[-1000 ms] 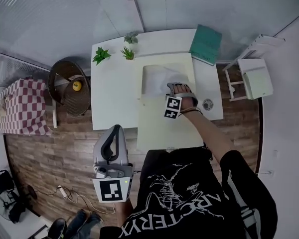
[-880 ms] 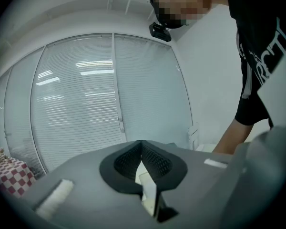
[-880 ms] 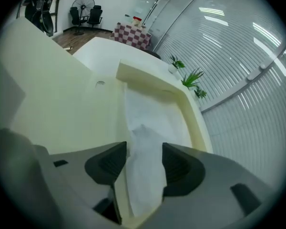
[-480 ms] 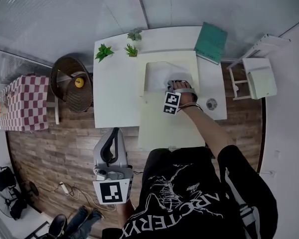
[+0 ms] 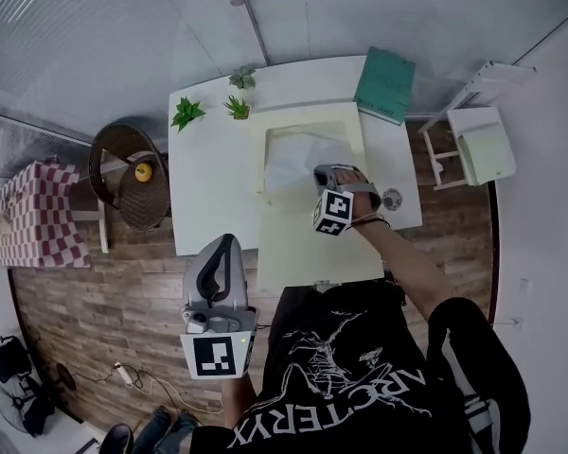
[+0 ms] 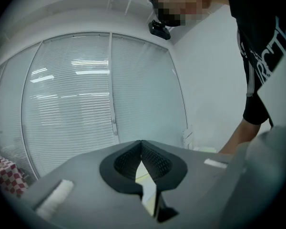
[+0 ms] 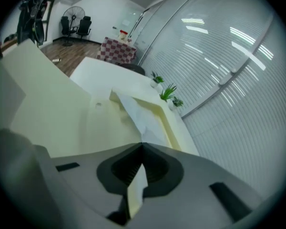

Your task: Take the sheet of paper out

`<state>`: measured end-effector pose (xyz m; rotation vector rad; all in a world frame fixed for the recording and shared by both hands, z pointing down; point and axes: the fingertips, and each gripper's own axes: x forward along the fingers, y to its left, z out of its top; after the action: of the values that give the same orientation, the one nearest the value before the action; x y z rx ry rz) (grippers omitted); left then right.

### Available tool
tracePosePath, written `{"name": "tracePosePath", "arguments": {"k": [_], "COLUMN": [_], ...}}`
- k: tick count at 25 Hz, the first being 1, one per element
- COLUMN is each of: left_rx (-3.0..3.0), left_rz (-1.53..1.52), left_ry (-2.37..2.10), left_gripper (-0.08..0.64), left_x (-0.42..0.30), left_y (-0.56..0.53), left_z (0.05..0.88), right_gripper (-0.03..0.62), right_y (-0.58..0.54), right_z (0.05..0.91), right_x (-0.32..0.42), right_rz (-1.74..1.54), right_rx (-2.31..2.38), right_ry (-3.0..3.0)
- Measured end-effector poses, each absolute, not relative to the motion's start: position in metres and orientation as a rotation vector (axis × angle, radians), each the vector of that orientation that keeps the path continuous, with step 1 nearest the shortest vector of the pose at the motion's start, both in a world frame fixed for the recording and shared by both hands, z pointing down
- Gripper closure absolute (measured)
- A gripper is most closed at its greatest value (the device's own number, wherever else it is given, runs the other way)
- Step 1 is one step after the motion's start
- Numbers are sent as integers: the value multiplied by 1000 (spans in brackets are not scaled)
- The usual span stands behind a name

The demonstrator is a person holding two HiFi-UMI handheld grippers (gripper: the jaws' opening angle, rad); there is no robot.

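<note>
Gripping the near edge of the white sheet of paper, the right gripper had its jaws clamped on it. The sheet rose at a slant from the cream-coloured shallow box on the white table, its far end apparently inside. The grasp looked done; drawing the sheet fully clear remained. The left gripper, jaws together and empty, hung off the table's near side.

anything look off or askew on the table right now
Mainly the sheet of paper: it is rumpled and pulled up from the recess of the cream case rather than lying flat, pinched at its near end by the shut right gripper. The teal book lies at an angle at the far corner of the table.
</note>
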<state>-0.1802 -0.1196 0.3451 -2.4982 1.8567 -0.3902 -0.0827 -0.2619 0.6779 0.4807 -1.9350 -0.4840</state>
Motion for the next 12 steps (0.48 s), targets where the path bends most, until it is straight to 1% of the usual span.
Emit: {"name": "tracePosePath", "arguments": {"k": [6,12], "left_rx": [-2559,-2586], "left_rz": [-313,-269], "left_ry": [1749,1711], "left_gripper": [548,548], "left_x": [-158,-146], "left_y": [-137,-143], "left_z": [339,336], "right_gripper": [580,580], "right_y": [-226,-213], "right_z": [585,482], "right_x": [-50,-15], "right_rz": [-424,-277], "right_rx": [605,833], "right_ry": [-2096,-2325]}}
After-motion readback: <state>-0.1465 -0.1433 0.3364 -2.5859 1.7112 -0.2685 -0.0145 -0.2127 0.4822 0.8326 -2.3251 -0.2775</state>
